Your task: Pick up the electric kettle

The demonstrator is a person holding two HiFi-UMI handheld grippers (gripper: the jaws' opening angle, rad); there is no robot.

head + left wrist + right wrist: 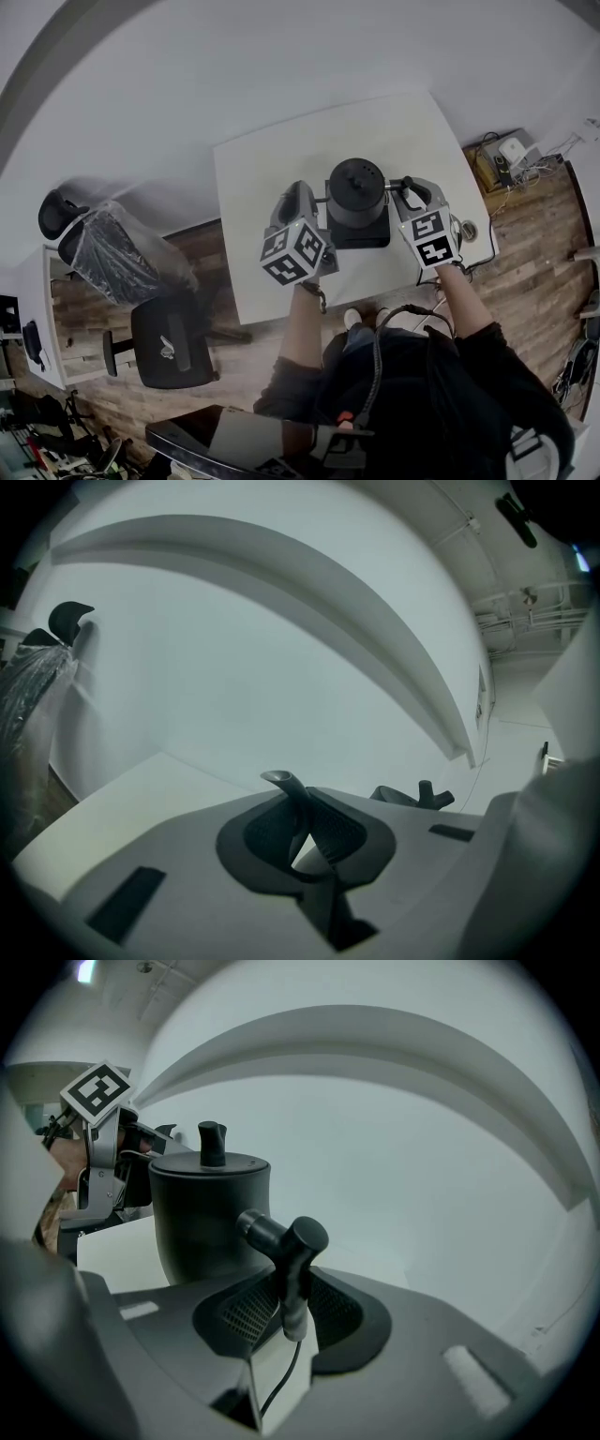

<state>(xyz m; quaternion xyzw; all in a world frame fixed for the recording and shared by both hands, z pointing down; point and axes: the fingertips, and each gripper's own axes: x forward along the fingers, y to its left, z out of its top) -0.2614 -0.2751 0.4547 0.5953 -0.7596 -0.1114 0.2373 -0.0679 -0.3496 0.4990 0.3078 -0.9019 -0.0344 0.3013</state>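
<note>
The black electric kettle [356, 190] hangs over its square black base [360, 234] on the white table [272, 169]. My right gripper [400, 190] is shut on the kettle's T-shaped handle [284, 1239]; in the right gripper view the pot's body [208, 1215] and lid knob [212, 1142] stand just beyond the jaws. My left gripper [315, 201] is at the kettle's left side, shut on its thin curved spout [289, 786], which crosses between the pads [262, 829]. The left gripper's marker cube [97, 1091] shows behind the kettle.
A black cord [281, 1372] hangs below the handle. Left of the table stand a black office chair [171, 343] and a plastic-wrapped chair [114, 251]. A power strip and cables [502, 161] lie on the wooden floor at right. A pale wall rises behind the table.
</note>
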